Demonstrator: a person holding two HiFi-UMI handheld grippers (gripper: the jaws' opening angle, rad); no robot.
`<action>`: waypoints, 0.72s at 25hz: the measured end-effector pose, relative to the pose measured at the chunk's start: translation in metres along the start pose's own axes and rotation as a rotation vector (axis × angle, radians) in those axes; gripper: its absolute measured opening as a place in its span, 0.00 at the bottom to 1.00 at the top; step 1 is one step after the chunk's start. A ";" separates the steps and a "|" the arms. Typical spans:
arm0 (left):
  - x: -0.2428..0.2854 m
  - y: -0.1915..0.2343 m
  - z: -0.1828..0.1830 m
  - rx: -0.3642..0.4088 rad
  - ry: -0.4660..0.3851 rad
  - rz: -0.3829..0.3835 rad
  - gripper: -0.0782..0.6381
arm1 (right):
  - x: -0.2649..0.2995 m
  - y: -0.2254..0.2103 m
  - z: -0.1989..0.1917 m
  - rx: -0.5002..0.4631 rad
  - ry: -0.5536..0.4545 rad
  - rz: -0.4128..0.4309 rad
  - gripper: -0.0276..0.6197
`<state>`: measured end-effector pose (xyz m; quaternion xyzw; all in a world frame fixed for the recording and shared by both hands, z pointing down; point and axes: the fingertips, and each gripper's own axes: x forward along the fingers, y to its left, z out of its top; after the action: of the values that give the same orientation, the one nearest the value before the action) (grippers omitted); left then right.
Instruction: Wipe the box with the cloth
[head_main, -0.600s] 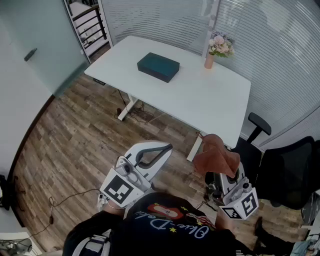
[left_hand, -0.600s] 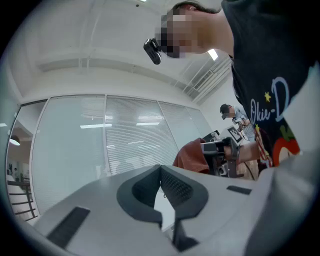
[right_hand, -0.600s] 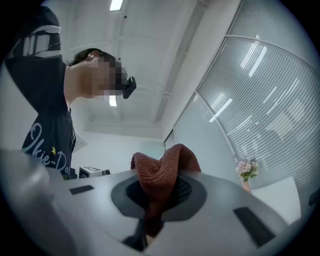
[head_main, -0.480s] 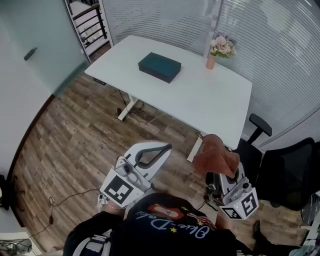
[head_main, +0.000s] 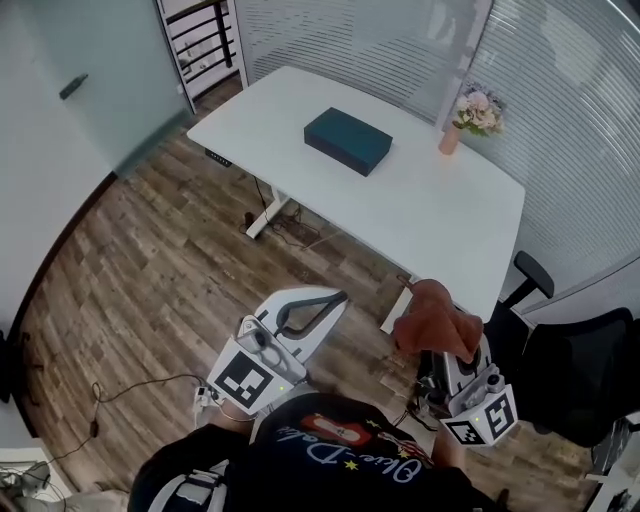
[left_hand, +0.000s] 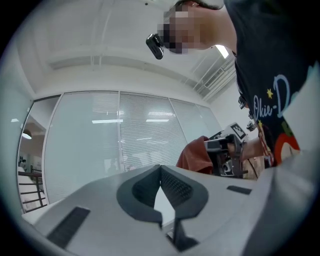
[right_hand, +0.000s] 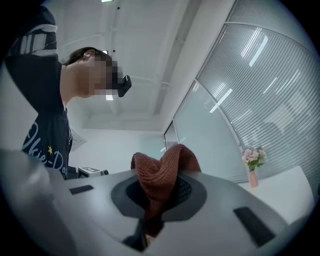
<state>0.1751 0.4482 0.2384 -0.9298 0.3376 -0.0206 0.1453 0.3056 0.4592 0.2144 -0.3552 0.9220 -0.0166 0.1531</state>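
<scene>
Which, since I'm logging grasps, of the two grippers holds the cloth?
The right gripper: its jaws are shut on the brown cloth. The left gripper has its jaws shut too, with nothing between them.

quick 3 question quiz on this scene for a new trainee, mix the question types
1. Multiple choice: what is clamped in the right gripper?
A. a sponge
B. the reddish-brown cloth
C. nothing

2. True or false: the dark teal box sits on the wooden floor.

3. Fill in the gap: the left gripper holds nothing and its jaws are ____.

Key
1. B
2. False: it lies on the white table, far from both grippers.
3. shut
</scene>
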 end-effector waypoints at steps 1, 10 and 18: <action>-0.004 0.007 -0.002 0.004 0.004 0.006 0.11 | 0.007 0.000 -0.003 0.004 0.008 -0.003 0.08; -0.043 0.067 -0.024 -0.035 0.015 0.055 0.11 | 0.071 0.018 -0.027 -0.020 0.054 0.006 0.08; -0.073 0.116 -0.039 -0.039 0.013 0.082 0.11 | 0.121 0.033 -0.045 -0.020 0.056 0.008 0.08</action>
<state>0.0413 0.3994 0.2473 -0.9177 0.3767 -0.0141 0.1255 0.1856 0.4004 0.2202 -0.3526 0.9274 -0.0165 0.1239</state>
